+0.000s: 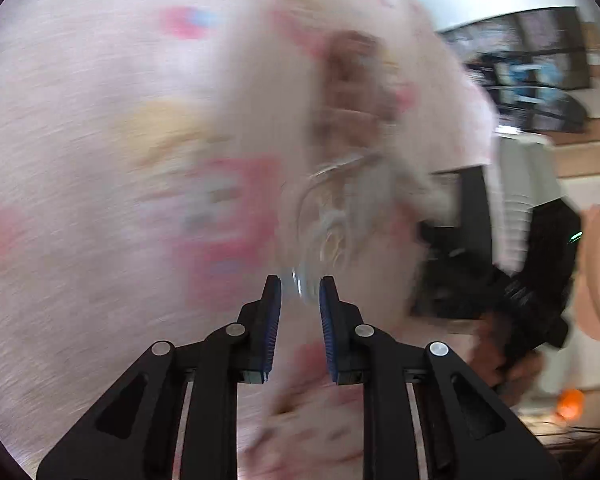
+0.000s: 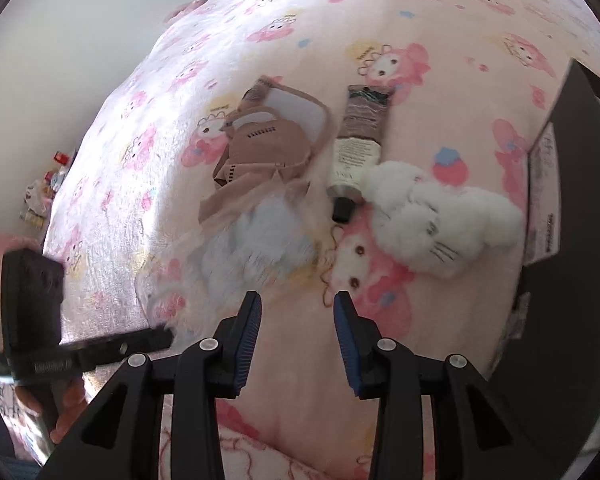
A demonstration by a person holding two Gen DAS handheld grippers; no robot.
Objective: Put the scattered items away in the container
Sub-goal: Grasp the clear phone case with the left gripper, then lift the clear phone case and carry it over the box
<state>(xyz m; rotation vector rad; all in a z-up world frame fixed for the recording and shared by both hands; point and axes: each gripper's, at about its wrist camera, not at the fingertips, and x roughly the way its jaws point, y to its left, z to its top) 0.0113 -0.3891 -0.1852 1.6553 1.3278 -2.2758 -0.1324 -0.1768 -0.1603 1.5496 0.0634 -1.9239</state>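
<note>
Right gripper [image 2: 297,312] hangs over the pink cartoon-print blanket [image 2: 440,12] with its blue-padded jaws spread and nothing between them, pointing steeply down at the pile of stuff. Just ahead of it there's a pale blue fluffy thing [image 2: 260,236], blurred, so no idea what it really is. Beyond that sits a tan pouch [image 2: 260,148] lying open, and beside it a hand-cream tube [image 2: 358,148] with its black cap toward the camera. A white fluffy cat plush [image 2: 436,220] touches the tube's cap end. On the right edge is a dark box wall [image 2: 568,200], probably the container. Left gripper [image 1: 300,292] is a total smear in its own view; the jaws are narrow with something clear and blurry at the tips, can't tell if it's pinched.
</note>
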